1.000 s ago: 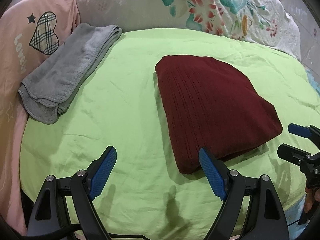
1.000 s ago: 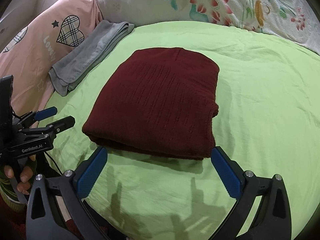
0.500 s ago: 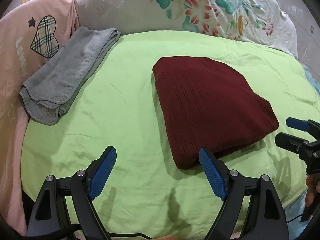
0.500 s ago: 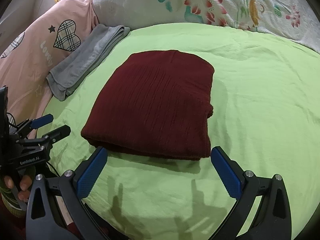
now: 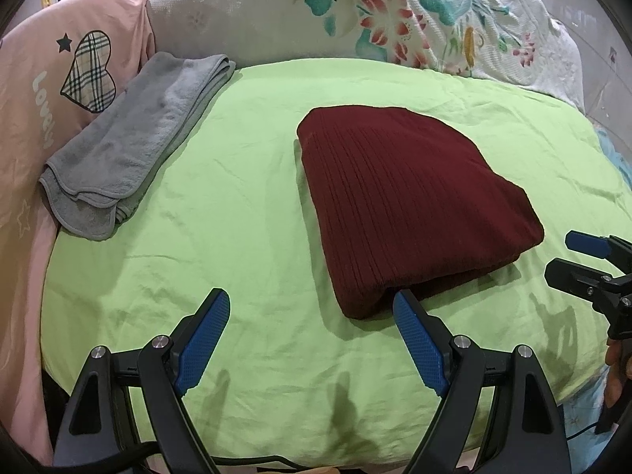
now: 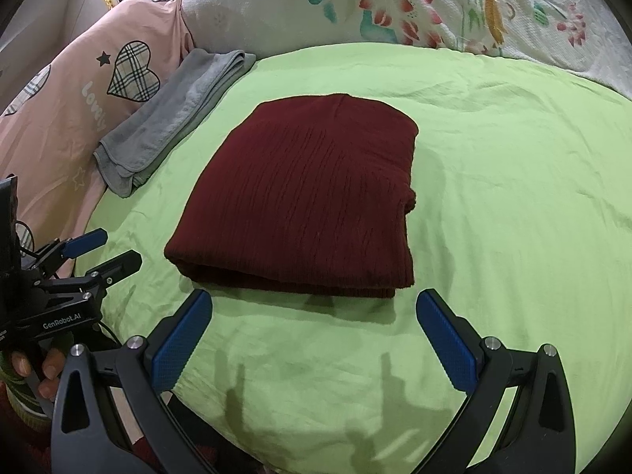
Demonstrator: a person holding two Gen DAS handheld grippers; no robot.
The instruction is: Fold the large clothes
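Note:
A dark red ribbed sweater (image 5: 407, 197) lies folded into a flat rectangle on the light green sheet (image 5: 237, 205); it also shows in the right wrist view (image 6: 308, 197). My left gripper (image 5: 310, 312) is open and empty, hovering just in front of the sweater's near left corner. My right gripper (image 6: 314, 316) is open and empty, just in front of the sweater's near folded edge. Each gripper shows at the edge of the other's view: the right gripper (image 5: 572, 256) and the left gripper (image 6: 102, 247).
A folded grey towel (image 5: 134, 154) lies at the left on the sheet. A pink heart-print pillow (image 5: 59, 79) and a floral white quilt (image 5: 375, 19) lie behind. The bed's near edge is just below the grippers.
Both grippers have drawn back a little from the sweater and stayed open. The sweater has not moved.

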